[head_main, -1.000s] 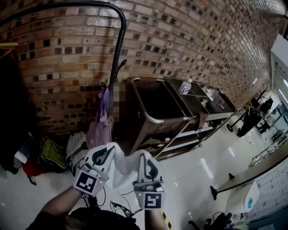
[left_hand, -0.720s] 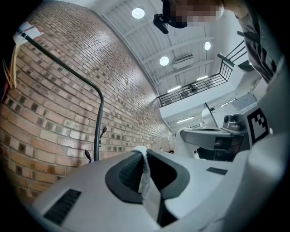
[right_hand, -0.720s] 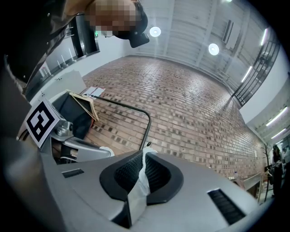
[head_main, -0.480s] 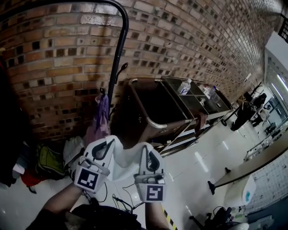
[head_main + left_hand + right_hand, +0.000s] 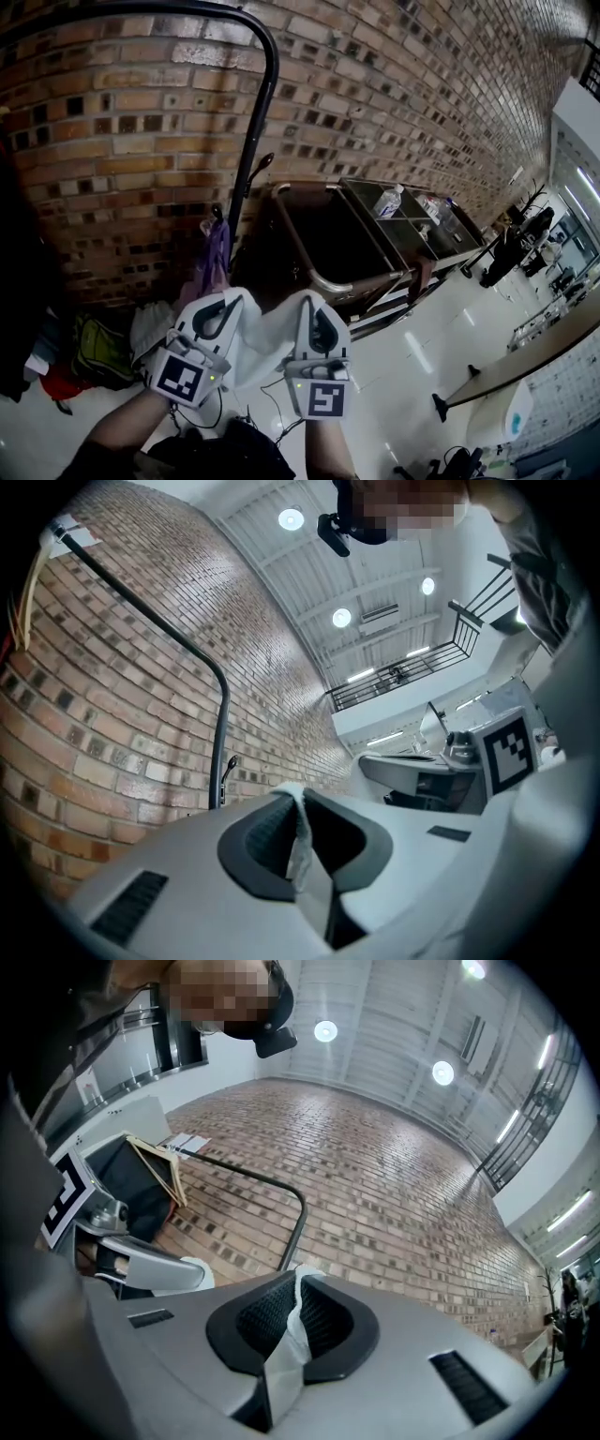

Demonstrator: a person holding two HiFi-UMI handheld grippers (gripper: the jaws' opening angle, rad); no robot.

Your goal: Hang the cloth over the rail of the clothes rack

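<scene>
A white cloth (image 5: 264, 339) is stretched between my two grippers, low in the head view. My left gripper (image 5: 223, 307) is shut on its left edge, and the white fabric (image 5: 298, 846) shows pinched between the dark pads. My right gripper (image 5: 310, 309) is shut on the right edge, with the cloth (image 5: 292, 1327) squeezed between its pads. The black rail of the clothes rack (image 5: 187, 8) runs along the top of the head view, above and beyond both grippers, then bends down into a post (image 5: 249, 155). The same rail (image 5: 159, 625) and the same rail (image 5: 251, 1177) appear in both gripper views.
A brick wall (image 5: 375, 103) stands behind the rack. A brown metal cart (image 5: 337, 234) with bottles sits to the right. A purple garment (image 5: 215, 253) hangs on the post. Bags (image 5: 98, 352) lie on the floor at the left, dark clothes (image 5: 19, 244) hang at far left.
Both grippers with the cloth have risen slightly and the head view has tilted up, so the rail's bend and post sit more to the right and closer.
</scene>
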